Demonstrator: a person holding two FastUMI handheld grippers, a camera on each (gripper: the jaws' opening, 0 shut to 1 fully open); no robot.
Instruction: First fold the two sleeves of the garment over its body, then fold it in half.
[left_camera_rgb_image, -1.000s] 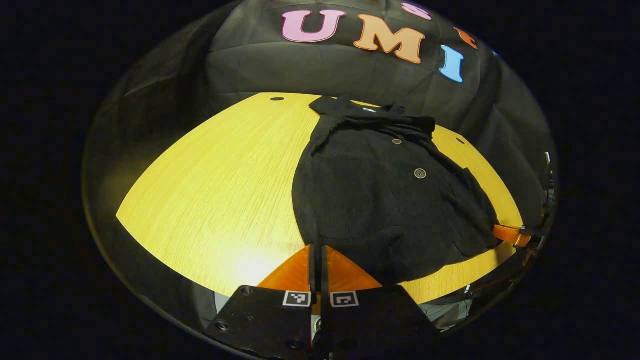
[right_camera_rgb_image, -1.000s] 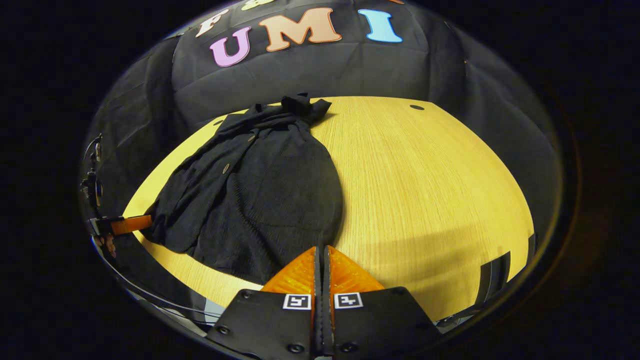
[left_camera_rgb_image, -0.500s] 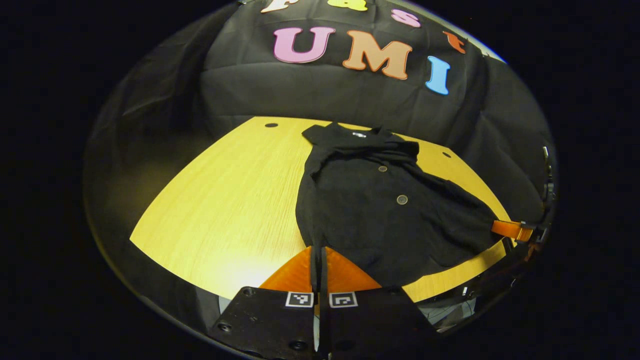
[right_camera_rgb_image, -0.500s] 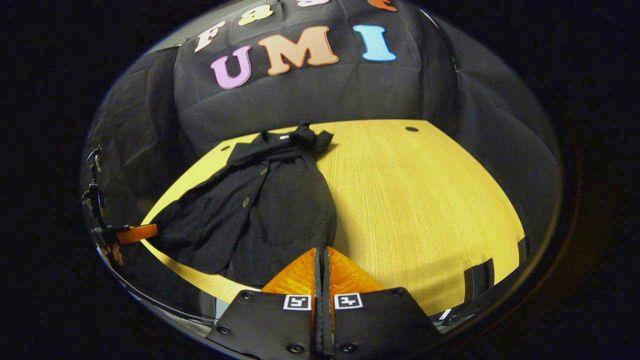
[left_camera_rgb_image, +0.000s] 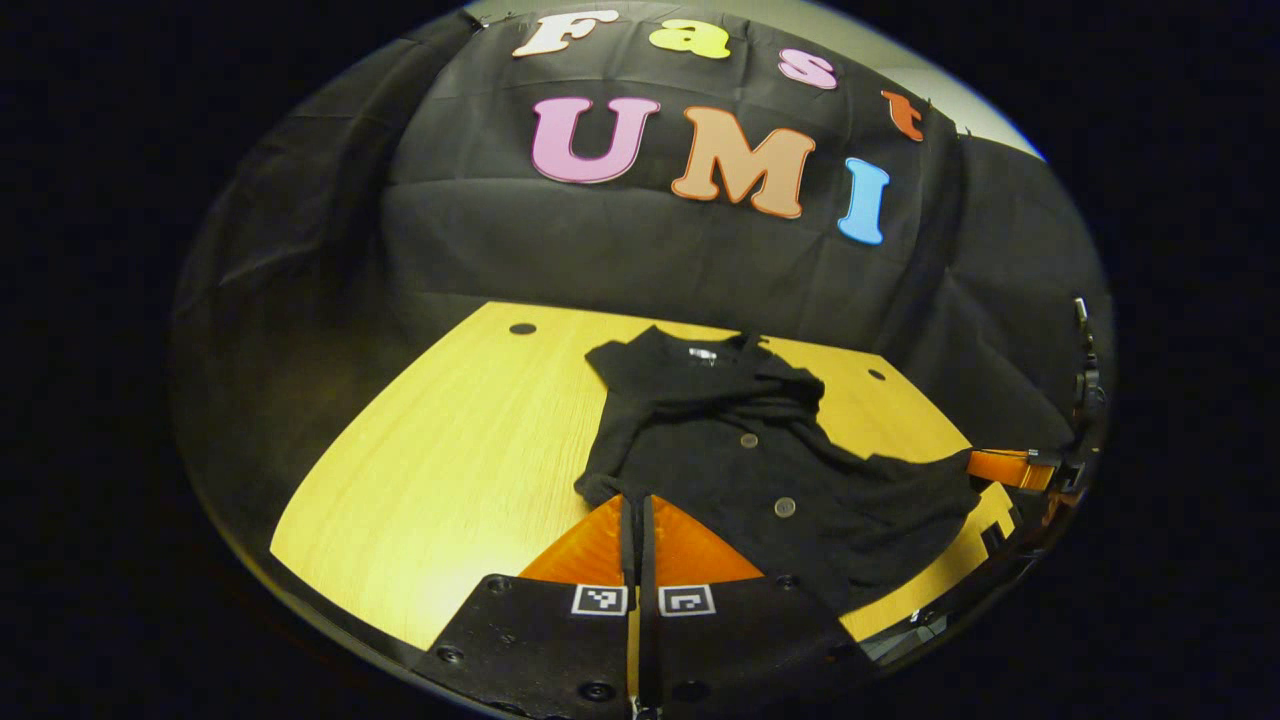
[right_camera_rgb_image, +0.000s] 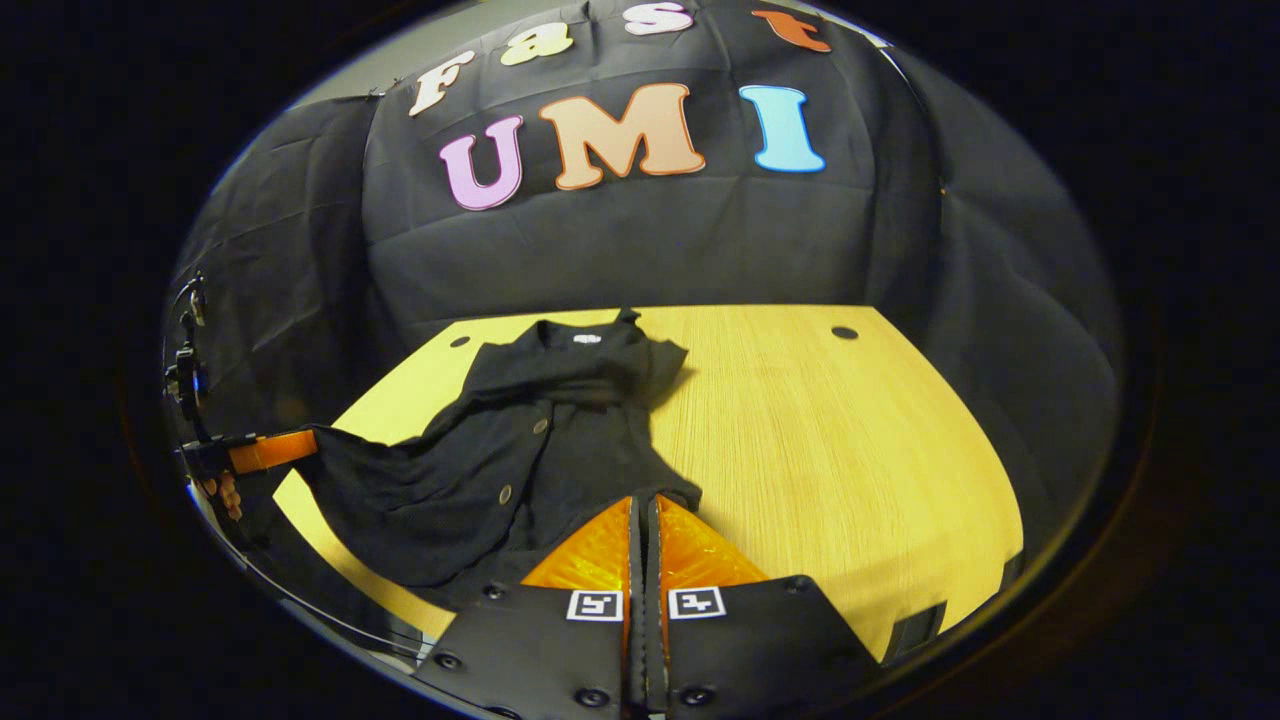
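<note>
Both grippers, left (left_camera_rgb_image: 636, 525) and right (right_camera_rgb_image: 643, 525), clenched on hem corners of black buttoned cardigan (left_camera_rgb_image: 740, 470); we have raised hem off wooden table (left_camera_rgb_image: 450, 470) since a second ago. Collar end rests on table's far side. We judge sleeves done, half-fold underway. Buttons (left_camera_rgb_image: 785, 507) face up.
</note>
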